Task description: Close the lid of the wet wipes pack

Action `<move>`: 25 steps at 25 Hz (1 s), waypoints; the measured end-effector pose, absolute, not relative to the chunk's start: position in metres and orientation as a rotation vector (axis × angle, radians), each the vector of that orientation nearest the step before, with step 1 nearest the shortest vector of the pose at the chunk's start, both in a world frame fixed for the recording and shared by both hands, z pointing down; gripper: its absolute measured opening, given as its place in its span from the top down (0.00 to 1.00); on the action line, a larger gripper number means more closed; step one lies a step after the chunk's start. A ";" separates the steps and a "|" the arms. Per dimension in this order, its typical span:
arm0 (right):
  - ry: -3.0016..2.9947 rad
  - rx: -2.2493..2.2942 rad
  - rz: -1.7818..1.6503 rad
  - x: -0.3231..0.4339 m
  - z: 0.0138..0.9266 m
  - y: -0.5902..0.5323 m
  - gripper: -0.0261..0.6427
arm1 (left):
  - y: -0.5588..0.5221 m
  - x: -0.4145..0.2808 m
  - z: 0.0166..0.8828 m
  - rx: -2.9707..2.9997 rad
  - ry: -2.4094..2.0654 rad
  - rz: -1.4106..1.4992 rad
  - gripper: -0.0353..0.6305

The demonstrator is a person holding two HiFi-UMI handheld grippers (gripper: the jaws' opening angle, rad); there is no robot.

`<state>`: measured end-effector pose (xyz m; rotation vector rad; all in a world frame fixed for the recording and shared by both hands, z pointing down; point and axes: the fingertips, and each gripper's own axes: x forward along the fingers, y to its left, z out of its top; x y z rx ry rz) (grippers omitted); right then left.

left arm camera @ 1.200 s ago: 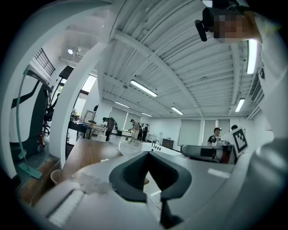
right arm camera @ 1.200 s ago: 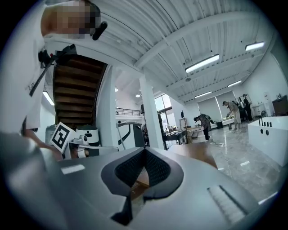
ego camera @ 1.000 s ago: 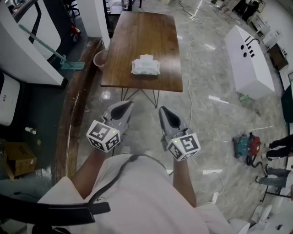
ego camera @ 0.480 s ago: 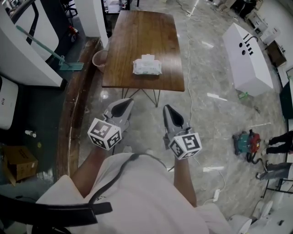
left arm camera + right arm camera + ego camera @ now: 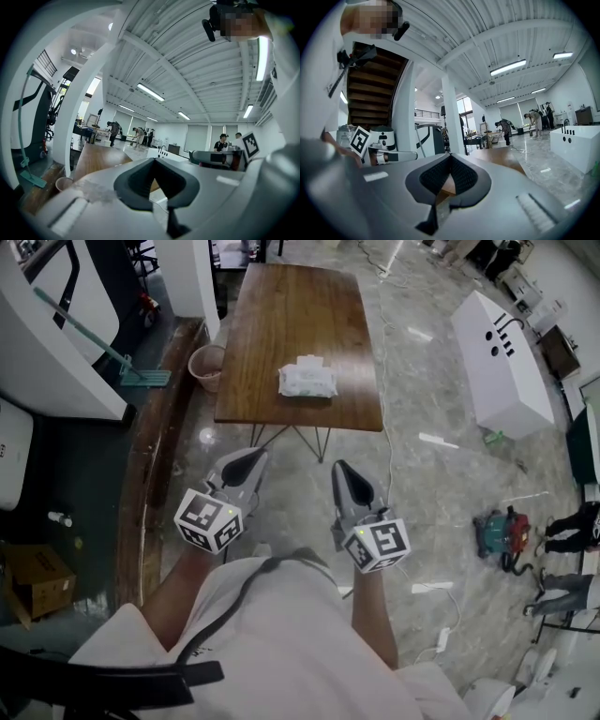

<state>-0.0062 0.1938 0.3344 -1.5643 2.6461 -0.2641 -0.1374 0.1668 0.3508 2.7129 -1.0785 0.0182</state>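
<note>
Lying on wooden table [image 5: 281, 315]: wet wipes pack [image 5: 307, 381]. Hovering well apart from it: left gripper [image 5: 247, 458] and right gripper [image 5: 343, 472], jaws pressed together, pinching nothing.

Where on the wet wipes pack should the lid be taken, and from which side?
Likely the small white flap jutting past the far edge of the wet wipes pack, seemingly the open lid. Reach from the near end of the table, over the pack.
</note>
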 end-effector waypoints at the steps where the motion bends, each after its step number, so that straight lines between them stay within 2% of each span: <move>1: 2.645 -1.572 -0.264 -0.008 0.335 0.195 0.95 | 0.167 -0.142 0.352 2.709 -1.080 0.016 0.94; 15: 2.657 -1.575 -0.296 -0.018 0.350 0.175 0.95 | 0.155 -0.153 0.367 2.684 -1.067 0.023 0.94; 25: 2.718 -1.455 -0.306 0.003 0.353 0.087 0.95 | 0.082 -0.123 0.370 2.657 -1.142 0.053 0.94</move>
